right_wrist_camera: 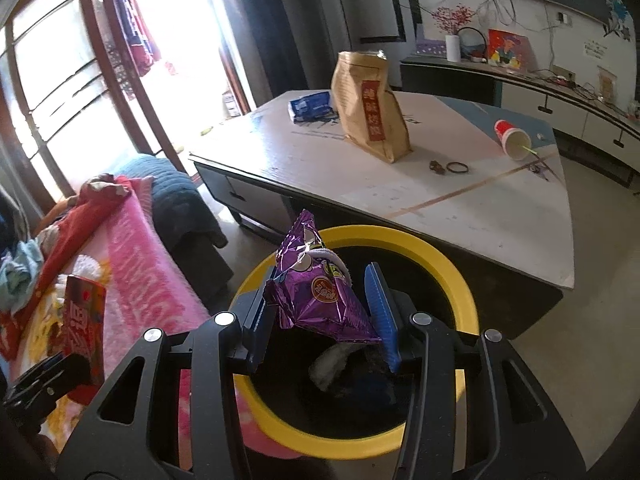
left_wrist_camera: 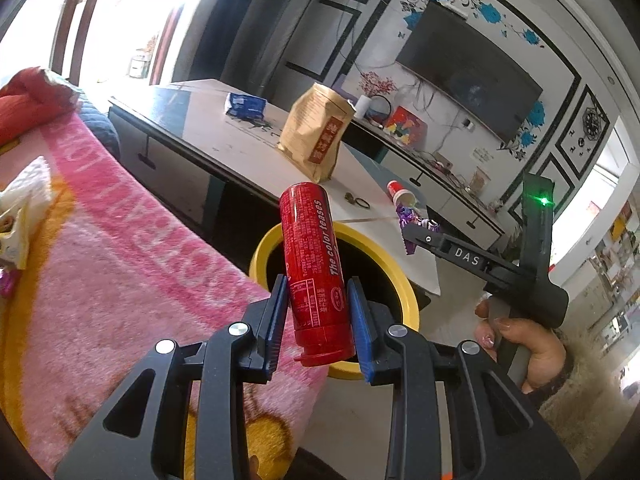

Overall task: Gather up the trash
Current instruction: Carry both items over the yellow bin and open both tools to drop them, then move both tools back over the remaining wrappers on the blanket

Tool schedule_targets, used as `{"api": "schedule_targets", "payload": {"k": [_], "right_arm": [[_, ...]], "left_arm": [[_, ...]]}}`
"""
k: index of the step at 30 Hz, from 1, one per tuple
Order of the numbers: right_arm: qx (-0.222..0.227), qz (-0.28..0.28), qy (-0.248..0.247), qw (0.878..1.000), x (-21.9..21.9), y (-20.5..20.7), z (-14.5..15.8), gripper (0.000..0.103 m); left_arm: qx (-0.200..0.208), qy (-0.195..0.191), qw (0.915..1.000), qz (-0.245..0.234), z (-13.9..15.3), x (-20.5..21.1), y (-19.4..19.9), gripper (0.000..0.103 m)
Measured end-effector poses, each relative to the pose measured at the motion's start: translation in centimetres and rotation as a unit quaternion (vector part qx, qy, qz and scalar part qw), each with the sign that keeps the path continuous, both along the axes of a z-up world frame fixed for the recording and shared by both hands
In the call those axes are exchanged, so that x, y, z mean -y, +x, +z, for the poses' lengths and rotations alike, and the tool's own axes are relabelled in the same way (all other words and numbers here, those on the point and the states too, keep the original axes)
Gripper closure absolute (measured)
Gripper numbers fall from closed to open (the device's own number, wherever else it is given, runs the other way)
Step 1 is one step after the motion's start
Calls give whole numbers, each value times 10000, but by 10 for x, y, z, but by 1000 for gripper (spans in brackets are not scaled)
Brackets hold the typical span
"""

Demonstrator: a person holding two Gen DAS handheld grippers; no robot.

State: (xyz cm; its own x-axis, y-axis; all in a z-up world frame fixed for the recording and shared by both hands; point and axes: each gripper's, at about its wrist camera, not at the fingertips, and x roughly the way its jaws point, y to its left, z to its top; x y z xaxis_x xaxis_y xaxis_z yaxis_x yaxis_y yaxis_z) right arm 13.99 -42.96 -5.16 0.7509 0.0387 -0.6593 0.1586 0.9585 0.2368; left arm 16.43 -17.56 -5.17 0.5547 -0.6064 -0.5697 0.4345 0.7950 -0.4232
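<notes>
One white low table carried one tall brown paper bag and one tipped red paper cup, while over one yellow-rimmed round bin the left gripper clamped one red cylindrical can and the right gripper pinched one crumpled purple foil wrapper.

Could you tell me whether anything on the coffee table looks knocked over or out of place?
Yes: the red paper cup lies tipped on its side near the coffee table's far corner, its mouth open sideways. The brown paper bag stands upright.
</notes>
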Motion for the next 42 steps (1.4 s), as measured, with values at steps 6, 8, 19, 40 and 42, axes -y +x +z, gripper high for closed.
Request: {"api": "schedule_targets", "payload": {"k": [6, 8, 19, 40, 42], "right_arm": [[-99, -194, 14, 9998, 13, 2, -6, 67], [-112, -260, 42, 9996, 17, 1, -7, 66], [69, -562, 262, 9981, 32, -4, -4, 46], [457, 26, -355, 9983, -20, -9, 19, 26], [508, 124, -408, 9978, -28, -10, 22, 25]], "left_arm": [[-89, 142, 9996, -239, -8, 27, 11, 74], [-95, 194, 9993, -311, -10, 36, 15, 74], [-34, 224, 9986, -473, -17, 71, 47, 24], [446, 300, 9971, 538, 9, -8, 22, 7], [536, 330, 9959, 649, 13, -16, 18, 7]]}}
